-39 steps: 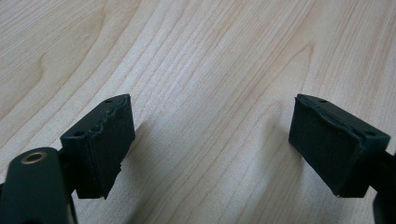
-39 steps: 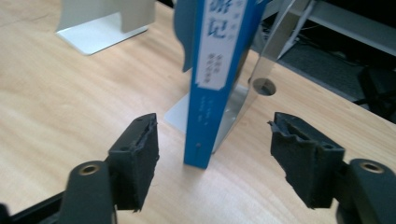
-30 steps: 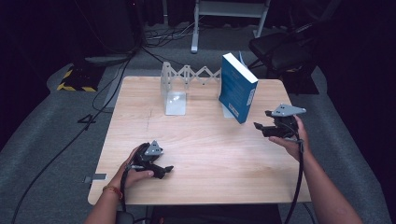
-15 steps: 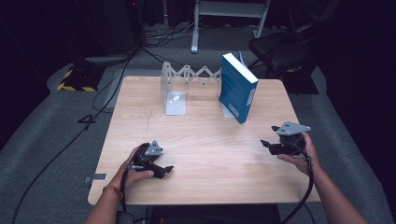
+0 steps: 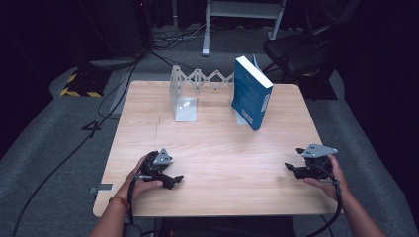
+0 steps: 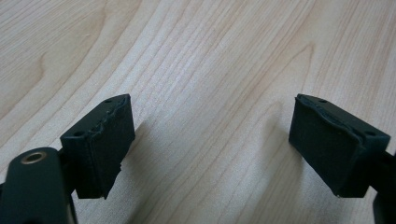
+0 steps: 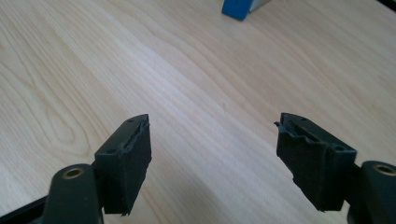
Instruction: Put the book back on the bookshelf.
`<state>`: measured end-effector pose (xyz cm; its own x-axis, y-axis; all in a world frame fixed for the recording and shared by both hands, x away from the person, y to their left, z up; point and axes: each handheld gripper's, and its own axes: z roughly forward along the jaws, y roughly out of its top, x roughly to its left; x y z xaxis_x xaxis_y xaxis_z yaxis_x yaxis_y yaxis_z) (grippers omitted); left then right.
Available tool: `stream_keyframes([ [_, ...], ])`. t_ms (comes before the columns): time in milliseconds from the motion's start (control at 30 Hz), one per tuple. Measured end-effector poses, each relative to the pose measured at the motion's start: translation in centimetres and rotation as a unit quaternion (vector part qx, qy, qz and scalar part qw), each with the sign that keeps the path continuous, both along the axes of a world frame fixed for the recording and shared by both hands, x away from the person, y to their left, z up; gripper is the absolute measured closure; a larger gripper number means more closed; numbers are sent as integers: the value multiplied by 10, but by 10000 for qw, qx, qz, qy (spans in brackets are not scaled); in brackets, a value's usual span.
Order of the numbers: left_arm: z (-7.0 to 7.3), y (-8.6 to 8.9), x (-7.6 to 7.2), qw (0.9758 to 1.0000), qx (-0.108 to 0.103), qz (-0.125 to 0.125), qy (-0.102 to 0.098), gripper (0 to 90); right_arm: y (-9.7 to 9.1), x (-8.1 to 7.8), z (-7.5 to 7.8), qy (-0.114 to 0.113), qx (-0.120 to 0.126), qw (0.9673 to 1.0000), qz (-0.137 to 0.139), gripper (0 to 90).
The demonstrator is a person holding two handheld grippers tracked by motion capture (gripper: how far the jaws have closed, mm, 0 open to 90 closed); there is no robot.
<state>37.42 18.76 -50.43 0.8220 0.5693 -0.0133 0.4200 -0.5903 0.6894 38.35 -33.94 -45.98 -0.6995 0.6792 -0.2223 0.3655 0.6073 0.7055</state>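
On the table — right claw now lower, nearer, seemingly empty.

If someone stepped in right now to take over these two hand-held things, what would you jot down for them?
Left tool: open, holding nothing, low at the near left of the table.
Right tool: open, holding nothing, near the table's right edge.
Blue book: stands upright at the far right end of the metal folding book rack, leaning a little.
Done: the book looks placed in the rack; both hands are away from it.
Left: probably nothing more than checking that the book stands steady.
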Motion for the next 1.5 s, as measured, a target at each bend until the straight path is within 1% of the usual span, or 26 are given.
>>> stream_keyframes([
  [33,0,0,0,10000,2,-1,2,147,0,0,0,0,0,10000,0,270],
  [200,0,0,0,10000,3,2,2,147,-16,-9,-15,147,52,9999,-74,260],
  [300,0,0,0,10000,4,1,3,147,-25,-14,-23,198,70,9996,-185,257],
  [333,0,0,0,10000,2,2,2,147,-29,-15,-26,248,102,9994,-196,253],
  [367,0,0,0,10000,2,2,2,147,-29,-15,-26,248,102,9994,-196,253],
  [400,0,0,0,10000,4,7,0,147,-32,-17,-29,297,138,9992,-231,249],
  [467,0,0,0,10000,6,23,-2,147,-41,-22,-36,387,328,9981,-344,236],
  [567,0,0,-1,10000,3,28,0,147,-53,-28,-41,503,670,9953,-479,231],
  [633,0,0,-1,10000,4,34,-1,147,-58,-31,-43,536,826,9936,-556,232],
  [700,0,0,-1,10000,1,48,-2,147,-61,-31,-44,618,911,9921,-600,231],
  [900,0,0,-1,10000,-4,71,4,147,-60,-31,-44,628,906,9921,-600,225],
  [1033,0,0,-1,10000,-1,68,-1,147,-59,-32,-44,548,857,9926,-660,216],
  [1167,0,-1,0,10000,6,39,4,144,-59,-33,-44,550,874,9922,-700,220],
  [1300,0,-1,0,10000,4,43,6,143,-60,-31,-44,613,918,9912,-728,219],
  [1500,0,-1,1,10000,-6,41,16,140,-60,-32,-44,605,912,9914,-721,221],
])
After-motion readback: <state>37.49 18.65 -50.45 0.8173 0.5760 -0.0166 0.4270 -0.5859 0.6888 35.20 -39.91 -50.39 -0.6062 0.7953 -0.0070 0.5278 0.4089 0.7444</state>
